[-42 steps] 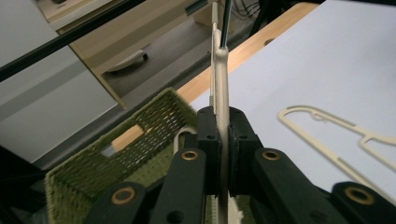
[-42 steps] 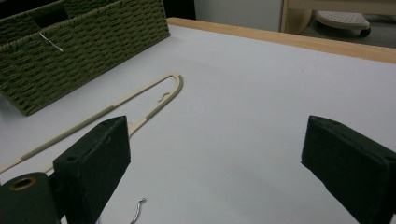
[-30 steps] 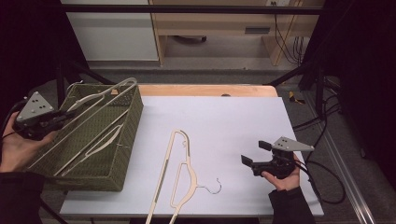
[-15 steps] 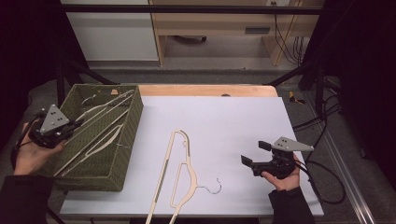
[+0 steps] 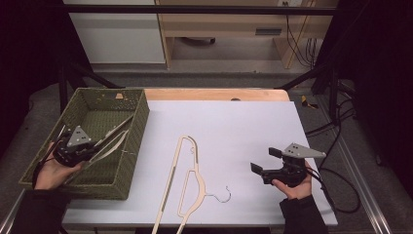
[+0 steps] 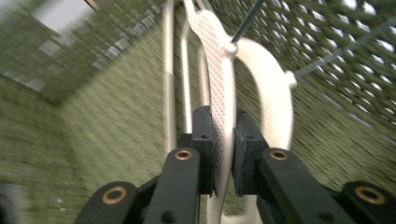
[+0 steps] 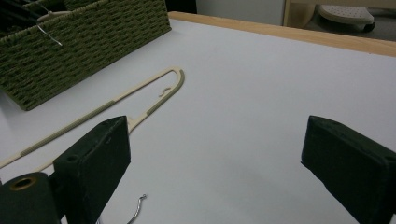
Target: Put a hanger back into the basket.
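1. The left gripper (image 6: 223,154) is seen inside the green woven basket (image 5: 131,146), its jaws narrow around the flat neck of a white plastic hanger (image 6: 219,84). The jaws have just been easing apart a little, yet the pads (image 6: 205,140) are still seen against the plastic on both sides, so the hanger is judged held.
2. In the high view the left gripper (image 5: 90,148) lies low over the basket's near left part, with the hanger (image 5: 114,139) slanting from it toward the basket's right wall. A second pale hanger appears to lie beside it in the basket.
3. The step in hand is judged to be the laying of this hanger into the basket. The next move calls for the jaws to be opened fully and the gripper lifted straight out, so that the wire hook is not dragged along.
4. The right gripper (image 5: 265,168) is held with jaws wide and empty, near the right part of the table's near edge.
5. On the white table (image 5: 272,122) a cream hanger (image 5: 182,185) lies just right of the basket, running off the near edge; its wire hook (image 5: 221,195) points toward the right gripper.
6. The basket's walls and mesh could catch a hook on withdrawal; nothing else is seen in the way.
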Demonstrator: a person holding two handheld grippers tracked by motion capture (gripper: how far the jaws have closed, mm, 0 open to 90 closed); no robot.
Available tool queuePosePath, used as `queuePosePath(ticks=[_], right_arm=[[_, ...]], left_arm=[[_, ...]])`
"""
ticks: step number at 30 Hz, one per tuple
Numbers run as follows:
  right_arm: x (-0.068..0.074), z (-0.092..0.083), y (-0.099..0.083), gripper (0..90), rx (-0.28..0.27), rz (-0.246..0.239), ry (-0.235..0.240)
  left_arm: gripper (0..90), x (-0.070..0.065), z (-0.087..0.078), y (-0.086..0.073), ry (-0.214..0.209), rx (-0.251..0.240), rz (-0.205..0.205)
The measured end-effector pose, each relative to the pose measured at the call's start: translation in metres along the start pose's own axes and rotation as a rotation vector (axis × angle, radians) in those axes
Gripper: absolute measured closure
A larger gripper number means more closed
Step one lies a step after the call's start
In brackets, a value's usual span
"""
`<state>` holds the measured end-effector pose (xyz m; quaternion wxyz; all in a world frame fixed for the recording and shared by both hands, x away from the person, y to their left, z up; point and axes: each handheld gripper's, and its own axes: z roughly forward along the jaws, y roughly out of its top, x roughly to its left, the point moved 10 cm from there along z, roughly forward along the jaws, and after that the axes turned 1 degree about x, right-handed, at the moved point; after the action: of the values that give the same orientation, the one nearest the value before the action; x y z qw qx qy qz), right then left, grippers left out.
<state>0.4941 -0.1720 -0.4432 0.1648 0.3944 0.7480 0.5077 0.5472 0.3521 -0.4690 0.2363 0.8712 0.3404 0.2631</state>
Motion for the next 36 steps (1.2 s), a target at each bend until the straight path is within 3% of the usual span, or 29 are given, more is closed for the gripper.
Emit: queuePosePath(ticks=[2, 4, 8, 11, 12, 13, 16, 17, 18, 24, 25, 27, 30, 36], right_arm=[[0.001, 0.000, 0.000, 8.7, 0.002, 0.001, 0.004], [0.001, 0.000, -0.001, 8.7, 0.006, 0.000, 0.005], [0.001, 0.000, -0.001, 8.8, 0.007, -0.001, 0.004], [0.001, 0.000, -0.001, 8.8, 0.007, 0.001, 0.006], [0.001, 0.000, -0.001, 8.8, 0.007, 0.000, 0.005], [0.001, 0.001, -0.001, 8.8, 0.008, -0.003, 0.007], [0.001, 0.001, -0.002, 8.9, 0.010, -0.005, 0.009], [0.001, 0.001, -0.002, 8.9, 0.012, -0.009, 0.011], [0.002, 0.001, -0.002, 8.9, 0.011, -0.008, 0.012], [0.004, 0.002, -0.002, 9.2, 0.008, 0.000, 0.017], [0.004, 0.002, -0.002, 9.2, 0.008, -0.003, 0.020], [0.005, 0.002, -0.002, 9.4, 0.010, -0.011, 0.026], [0.008, 0.003, -0.002, 9.5, 0.011, -0.007, 0.033], [0.018, 0.008, -0.004, 11.2, 0.025, -0.041, 0.059]], left_arm=[[77.2, -0.006, 0.006, -0.001, -0.033, 0.009, -0.004], [76.7, -0.008, 0.007, -0.002, -0.030, 0.027, -0.007], [71.1, -0.006, 0.004, 0.000, -0.060, 0.016, -0.035], [64.0, -0.007, 0.000, 0.002, -0.065, -0.010, -0.051], [63.2, -0.006, -0.003, 0.002, -0.066, -0.005, -0.031], [61.9, -0.007, -0.005, 0.005, -0.067, -0.024, -0.050], [58.0, -0.007, -0.011, 0.010, -0.058, -0.051, -0.040], [56.6, -0.009, -0.013, 0.014, -0.057, -0.073, -0.057], [54.7, -0.008, -0.017, 0.014, -0.055, -0.060, -0.026], [42.8, -0.018, -0.039, 0.042, -0.021, -0.205, -0.072], [39.8, -0.023, -0.043, 0.051, -0.028, -0.266, -0.122], [33.8, -0.031, -0.052, 0.063, -0.032, -0.334, -0.159], [26.2, -0.053, -0.064, 0.081, -0.035, -0.402, -0.174], [15.0, -0.097, -0.072, 0.104, -0.067, -0.480, -0.172]])
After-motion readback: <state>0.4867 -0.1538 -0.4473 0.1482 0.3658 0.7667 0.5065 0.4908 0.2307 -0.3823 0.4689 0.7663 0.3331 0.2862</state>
